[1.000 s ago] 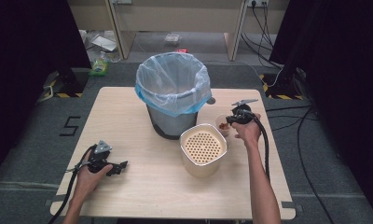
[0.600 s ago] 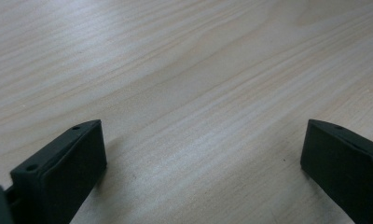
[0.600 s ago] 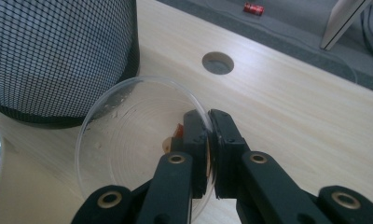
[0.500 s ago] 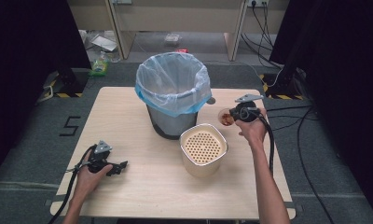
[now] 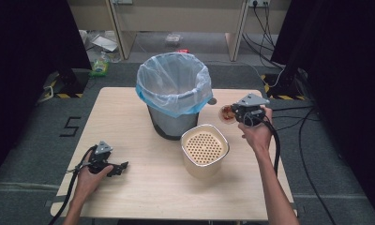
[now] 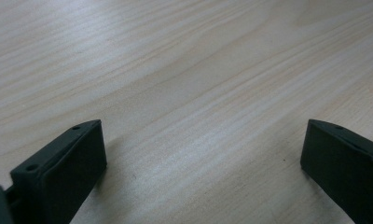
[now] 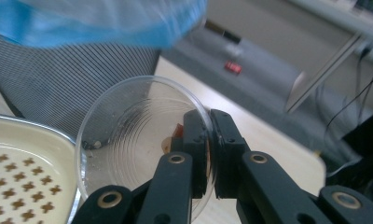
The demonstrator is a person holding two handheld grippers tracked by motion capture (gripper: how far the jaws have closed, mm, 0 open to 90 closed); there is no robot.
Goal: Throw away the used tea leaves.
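Scraps cling inside the clear plastic bowl (image 7: 142, 140), pinched at its rim by the right gripper (image 7: 208, 154) beside the lined bin (image 5: 174, 93) (emptying looks unfinished). Left gripper (image 5: 108, 164) rests on the table (image 5: 129, 112), jaws apart, empty.

One worktop (image 5: 143, 187) carries one lined bin (image 5: 174, 96) and one perforated cream container (image 5: 204, 150); one clear dish (image 7: 138, 135) and two grippers are held.
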